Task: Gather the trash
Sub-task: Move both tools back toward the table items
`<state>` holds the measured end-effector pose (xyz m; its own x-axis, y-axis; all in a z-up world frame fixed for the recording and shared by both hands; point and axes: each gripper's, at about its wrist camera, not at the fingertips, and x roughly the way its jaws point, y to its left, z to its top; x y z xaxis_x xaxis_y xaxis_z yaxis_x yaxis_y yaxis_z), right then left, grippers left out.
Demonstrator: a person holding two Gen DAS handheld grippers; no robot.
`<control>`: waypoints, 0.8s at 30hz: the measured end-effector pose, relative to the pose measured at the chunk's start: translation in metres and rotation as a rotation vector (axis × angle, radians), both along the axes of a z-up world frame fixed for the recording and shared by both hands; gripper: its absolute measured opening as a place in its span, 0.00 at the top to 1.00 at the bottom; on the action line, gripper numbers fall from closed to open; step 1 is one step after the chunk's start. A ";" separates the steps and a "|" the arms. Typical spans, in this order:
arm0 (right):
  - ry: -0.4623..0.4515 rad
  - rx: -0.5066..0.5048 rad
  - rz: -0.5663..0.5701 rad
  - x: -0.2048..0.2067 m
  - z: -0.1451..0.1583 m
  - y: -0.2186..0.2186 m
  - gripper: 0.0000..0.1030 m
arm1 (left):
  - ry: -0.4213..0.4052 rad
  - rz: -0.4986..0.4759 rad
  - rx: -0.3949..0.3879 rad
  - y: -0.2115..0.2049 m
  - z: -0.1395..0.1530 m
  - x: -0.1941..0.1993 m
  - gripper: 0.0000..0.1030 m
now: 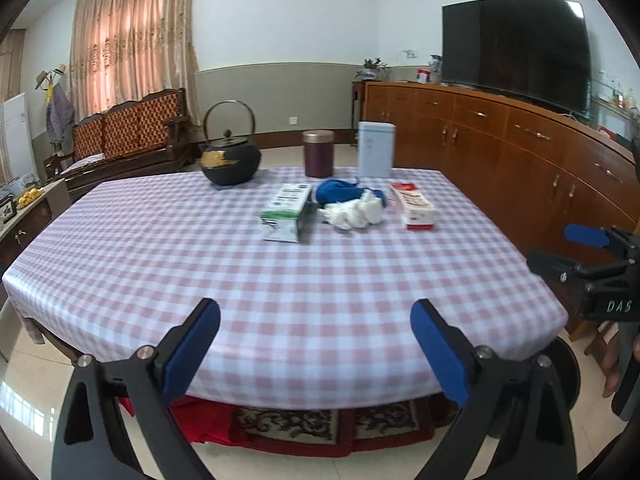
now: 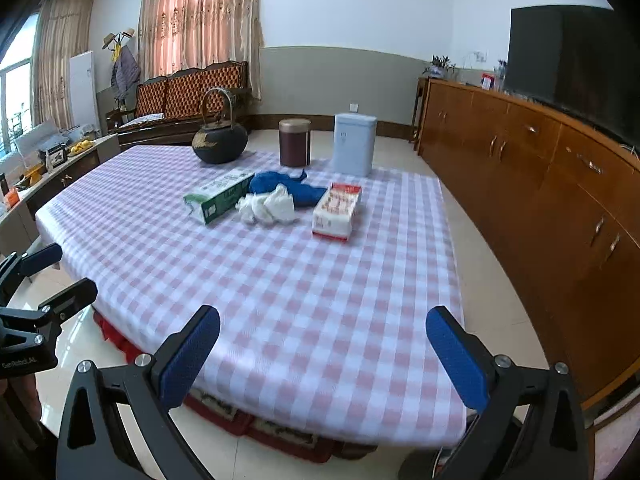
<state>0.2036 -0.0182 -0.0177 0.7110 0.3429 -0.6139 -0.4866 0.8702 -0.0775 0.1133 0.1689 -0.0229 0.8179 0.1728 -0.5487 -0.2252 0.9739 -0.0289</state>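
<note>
Crumpled white tissue (image 1: 354, 211) (image 2: 267, 204) lies past the middle of the checked table (image 1: 280, 280) (image 2: 300, 280), against a blue cloth (image 1: 340, 190) (image 2: 280, 184). A green-and-white carton (image 1: 286, 210) (image 2: 218, 196) lies to its left and a red-and-white carton (image 1: 414, 206) (image 2: 336, 210) to its right. My left gripper (image 1: 316, 320) hangs open at the near table edge, far from the trash. My right gripper (image 2: 324, 332) is open too, over the near right corner. Each gripper shows in the other's view: the right gripper (image 1: 560, 248) and the left gripper (image 2: 60, 268).
A black iron kettle (image 1: 230, 162) (image 2: 220, 142), a maroon canister (image 1: 318, 154) (image 2: 295, 142) and a pale blue tin (image 1: 376, 150) (image 2: 355, 144) stand along the far table edge. A wooden sideboard (image 1: 520, 152) (image 2: 540, 184) with a TV (image 1: 516, 48) runs on the right. A bench (image 1: 128, 128) sits behind.
</note>
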 end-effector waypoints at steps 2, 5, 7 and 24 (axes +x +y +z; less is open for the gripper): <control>0.006 0.009 -0.009 0.012 0.001 0.009 0.00 | -0.001 0.013 0.000 0.009 0.000 0.006 0.07; 0.006 0.011 -0.010 0.028 0.002 0.020 0.00 | 0.000 0.027 0.001 0.022 -0.001 0.019 0.07; -0.001 -0.001 -0.026 0.039 0.002 0.027 0.00 | 0.006 0.029 0.006 0.029 -0.002 0.030 0.08; 0.077 -0.003 -0.073 0.144 -0.034 0.055 0.00 | 0.069 0.035 0.000 0.058 -0.029 0.130 0.13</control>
<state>0.3480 0.0370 -0.0513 0.6847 0.2896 -0.6688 -0.4262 0.9035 -0.0452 0.2438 0.2267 -0.0514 0.7716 0.2003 -0.6038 -0.2602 0.9655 -0.0122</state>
